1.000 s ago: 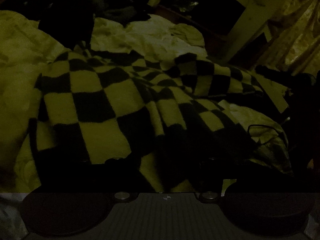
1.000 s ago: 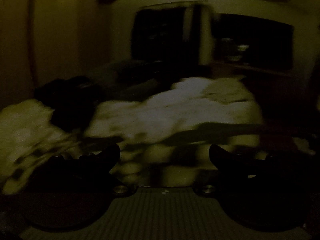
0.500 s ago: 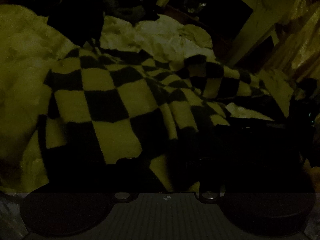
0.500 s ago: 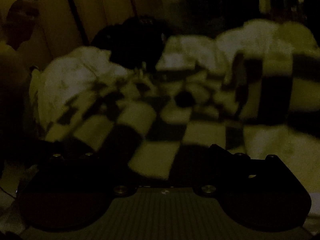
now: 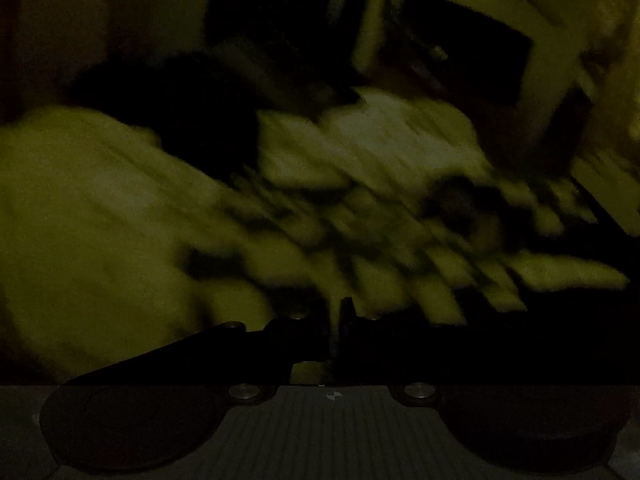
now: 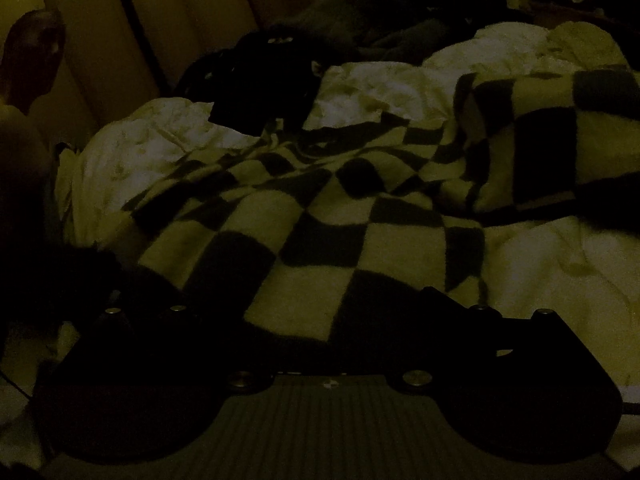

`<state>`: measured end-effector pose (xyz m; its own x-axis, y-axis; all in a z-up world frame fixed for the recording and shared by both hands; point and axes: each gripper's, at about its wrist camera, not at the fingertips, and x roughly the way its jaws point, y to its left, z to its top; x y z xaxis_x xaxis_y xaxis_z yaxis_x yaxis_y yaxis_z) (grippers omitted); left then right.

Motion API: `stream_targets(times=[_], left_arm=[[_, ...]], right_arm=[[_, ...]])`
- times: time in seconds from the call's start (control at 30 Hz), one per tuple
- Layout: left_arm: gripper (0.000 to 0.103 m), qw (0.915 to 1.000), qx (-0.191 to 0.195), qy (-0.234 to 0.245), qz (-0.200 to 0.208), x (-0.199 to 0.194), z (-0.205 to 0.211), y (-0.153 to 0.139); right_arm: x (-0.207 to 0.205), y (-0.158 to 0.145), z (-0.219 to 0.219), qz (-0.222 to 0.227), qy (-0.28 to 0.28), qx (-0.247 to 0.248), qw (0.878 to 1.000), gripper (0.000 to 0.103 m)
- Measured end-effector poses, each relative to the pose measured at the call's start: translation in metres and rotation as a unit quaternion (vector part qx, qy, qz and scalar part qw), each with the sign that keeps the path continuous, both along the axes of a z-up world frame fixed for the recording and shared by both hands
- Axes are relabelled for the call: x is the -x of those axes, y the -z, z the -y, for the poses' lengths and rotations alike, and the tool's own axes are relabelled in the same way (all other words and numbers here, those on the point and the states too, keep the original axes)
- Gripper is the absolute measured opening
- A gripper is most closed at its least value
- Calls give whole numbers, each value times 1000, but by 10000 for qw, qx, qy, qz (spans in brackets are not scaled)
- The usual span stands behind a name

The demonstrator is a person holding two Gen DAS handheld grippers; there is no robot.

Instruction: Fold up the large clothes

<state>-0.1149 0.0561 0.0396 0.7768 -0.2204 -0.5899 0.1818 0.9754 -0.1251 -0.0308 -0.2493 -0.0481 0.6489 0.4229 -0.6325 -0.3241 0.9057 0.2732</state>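
The room is very dark. A black-and-light checkered blanket lies spread and rumpled over a pale duvet on a bed. One end of it is folded over at the right. My right gripper is open, its fingers wide apart just above the blanket's near edge. In the blurred left wrist view the blanket shows as smeared checks. My left gripper has its fingers together, with only a thin slit between them. Whether cloth is pinched there is not visible.
A dark pile of clothes sits at the back of the bed near a padded headboard. A person's head shows at the far left. Dark shelving stands behind the bed.
My left gripper has gone from wide open to shut, and its view swung up and blurred. The right view has steadied and moved slightly closer over the blanket.
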Motion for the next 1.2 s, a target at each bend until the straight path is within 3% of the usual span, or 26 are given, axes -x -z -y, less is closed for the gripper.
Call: stream_targets(times=[0.07,0.13,0.17,0.23,0.27,0.3,0.33,0.37,0.53,0.7,0.73,0.77,0.8,0.83,0.97,1.03,1.1,1.2], left_arm=[[50,9953,-483,-644,535,-1,-24,-21],[50,9866,-697,-1178,889,-6,-48,-38],[50,9843,-618,-1362,936,-12,-62,-44],[50,9875,-364,-1403,617,-26,-77,-48],[62,9900,-153,-1283,568,-28,-79,-48],[86,9929,32,-1065,524,-27,-74,-46],[101,9964,112,-753,379,-27,-62,-40],[103,9987,118,-458,199,-28,-49,-33],[103,9958,200,745,-489,-15,21,5],[103,9893,44,1176,-860,1,52,27],[103,9895,-100,1144,-873,3,55,31],[90,9900,-290,1081,-862,5,57,35],[64,9895,-411,1065,-883,6,58,38],[59,9888,-396,1099,-928,5,59,40],[58,9868,-501,1287,-844,10,71,41],[57,9894,-259,1225,-732,10,62,33],[57,9946,12,911,-504,4,43,20],[57,9997,-153,168,114,-2,7,-9]], right_arm=[[0,0,0,-12,9,-24,10000,97],[0,0,0,-15,10,-21,10000,97],[0,0,0,-14,13,-18,10000,97],[0,0,0,-18,13,-10,10000,98],[0,0,0,-22,16,-7,10000,98],[0,0,0,-27,20,-3,10000,98],[0,0,0,-34,26,-3,10000,98],[-1,0,0,-48,33,-7,10000,99],[-3,3,0,-117,36,24,9999,100],[-3,4,2,-124,55,-44,9999,100],[-3,4,2,-125,55,-54,9999,100],[-3,4,3,-120,63,-66,9999,100],[-2,4,3,-112,71,-76,9999,100],[-2,4,3,-102,78,-84,9999,100],[-1,5,3,-100,94,-122,9998,100],[-1,5,4,-102,110,-147,9998,100],[0,4,4,-88,125,-157,9998,100],[0,4,6,-81,144,-195,9997,100]])
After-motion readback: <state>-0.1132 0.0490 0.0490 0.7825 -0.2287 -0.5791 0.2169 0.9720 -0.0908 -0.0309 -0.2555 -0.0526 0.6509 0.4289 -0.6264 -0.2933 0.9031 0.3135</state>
